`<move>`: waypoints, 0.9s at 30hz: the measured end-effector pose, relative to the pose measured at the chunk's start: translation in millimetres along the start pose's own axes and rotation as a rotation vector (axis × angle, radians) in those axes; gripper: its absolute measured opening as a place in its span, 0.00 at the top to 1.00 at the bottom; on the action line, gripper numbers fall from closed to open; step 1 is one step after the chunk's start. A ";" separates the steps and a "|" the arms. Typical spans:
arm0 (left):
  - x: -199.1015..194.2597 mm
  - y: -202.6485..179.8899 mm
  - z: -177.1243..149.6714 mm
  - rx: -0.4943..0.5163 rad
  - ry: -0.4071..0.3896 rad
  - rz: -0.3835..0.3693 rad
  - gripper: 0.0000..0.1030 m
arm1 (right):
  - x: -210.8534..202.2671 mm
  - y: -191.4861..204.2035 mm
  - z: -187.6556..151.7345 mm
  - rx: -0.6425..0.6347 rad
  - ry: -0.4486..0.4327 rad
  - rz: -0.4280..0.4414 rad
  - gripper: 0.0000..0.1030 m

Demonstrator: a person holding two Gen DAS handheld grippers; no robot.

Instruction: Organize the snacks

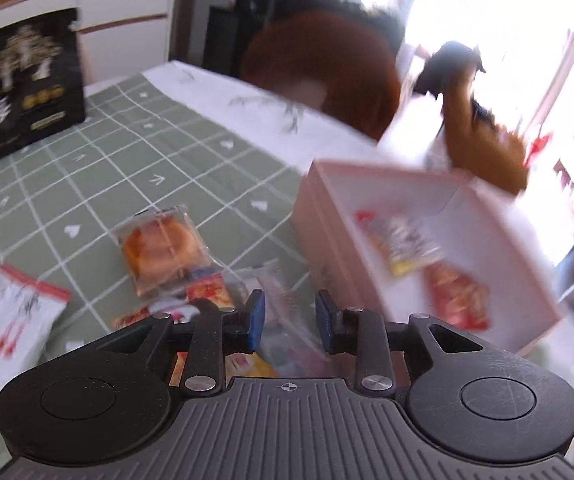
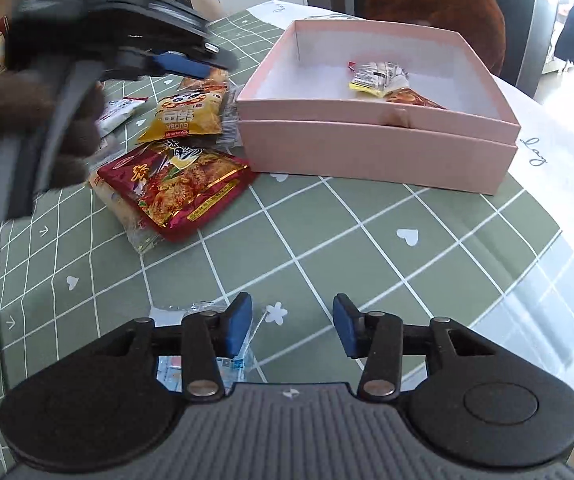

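An open pink box (image 2: 367,148) stands on the green checked tablecloth, with two snack packets (image 2: 379,76) lying inside. To its left is a heap with a red packet (image 2: 175,188) and a yellow packet (image 2: 189,114). My right gripper (image 2: 293,328) is open low over the cloth, a clear blue-printed wrapper (image 2: 207,360) under its left finger. My left gripper (image 1: 290,320), blurred, stands open above the heap beside the pink box (image 1: 387,168); nothing is pressed between its pads. A wrapped round pastry (image 1: 159,248) and a white and red bag (image 1: 7,320) lie further left.
A black printed gift box (image 1: 23,84) stands at the far left of the table. A brown padded chair (image 2: 435,4) sits behind the pink box. The cloth's white border (image 2: 559,168) marks the table edge on the right. A dark fuzzy sleeve (image 2: 27,108) carries the left gripper.
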State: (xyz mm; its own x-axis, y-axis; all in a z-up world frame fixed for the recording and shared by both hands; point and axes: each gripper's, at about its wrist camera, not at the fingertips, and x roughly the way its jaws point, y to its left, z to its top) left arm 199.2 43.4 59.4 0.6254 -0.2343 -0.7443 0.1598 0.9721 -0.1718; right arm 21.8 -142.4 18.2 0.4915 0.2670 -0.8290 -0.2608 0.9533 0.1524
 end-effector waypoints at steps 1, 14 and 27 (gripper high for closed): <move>6.5 0.4 1.4 0.017 0.004 0.011 0.69 | -0.6 0.5 -1.0 -0.002 -0.001 -0.005 0.56; 25.3 1.6 -10.8 0.321 0.059 -0.054 0.73 | 0.3 13.7 -9.3 -0.032 -0.025 -0.067 0.42; -88.3 48.0 -106.0 -0.031 -0.002 -0.204 0.73 | 3.5 23.0 20.4 0.033 -0.045 0.046 0.37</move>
State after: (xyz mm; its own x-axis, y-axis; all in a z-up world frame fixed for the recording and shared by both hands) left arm 70.7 112.0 48.5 0.5840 -0.4265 -0.6907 0.2596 0.9043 -0.3389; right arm 34.5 -116.7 29.8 0.5170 0.3158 -0.7956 -0.2565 0.9439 0.2079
